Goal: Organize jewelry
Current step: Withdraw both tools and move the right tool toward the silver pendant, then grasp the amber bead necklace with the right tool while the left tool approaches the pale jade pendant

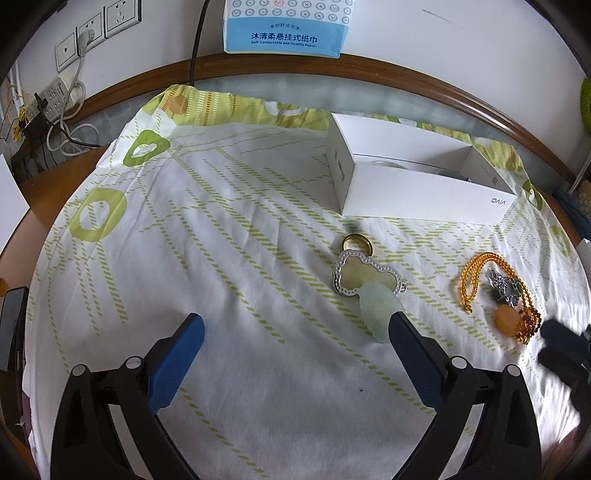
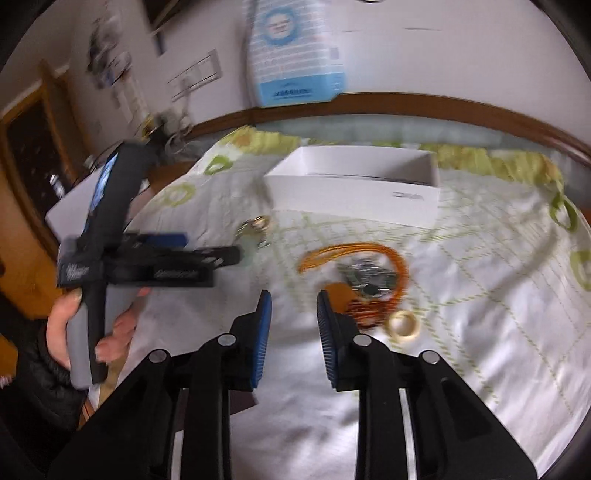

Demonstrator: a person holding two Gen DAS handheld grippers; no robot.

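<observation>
My left gripper (image 1: pixel 295 319) stands open over the cloth. Its right finger (image 1: pixel 406 339) is beside a pale jade pendant (image 1: pixel 375 308); contact is unclear. The pendant lies against a silver cloud-shaped frame (image 1: pixel 364 273), with a gold ring (image 1: pixel 356 243) just beyond. Farther right lie an orange bead necklace (image 1: pixel 476 277), a silver brooch (image 1: pixel 506 286) and an orange stone (image 1: pixel 508 321). In the blurred right wrist view my right gripper (image 2: pixel 293 297) is open and empty, just short of the necklace (image 2: pixel 354 253), the brooch (image 2: pixel 365 277) and a pale ring (image 2: pixel 404 325). An open white box (image 1: pixel 417 184) sits behind.
A green-patterned white cloth (image 1: pixel 221 221) covers the round wooden table (image 1: pixel 461 96). A tissue pack (image 1: pixel 284 29) hangs on the wall behind. A power strip with cables (image 1: pixel 51 99) lies far left. A hand (image 2: pixel 64 325) holds the left gripper (image 2: pixel 155 258) in the right wrist view.
</observation>
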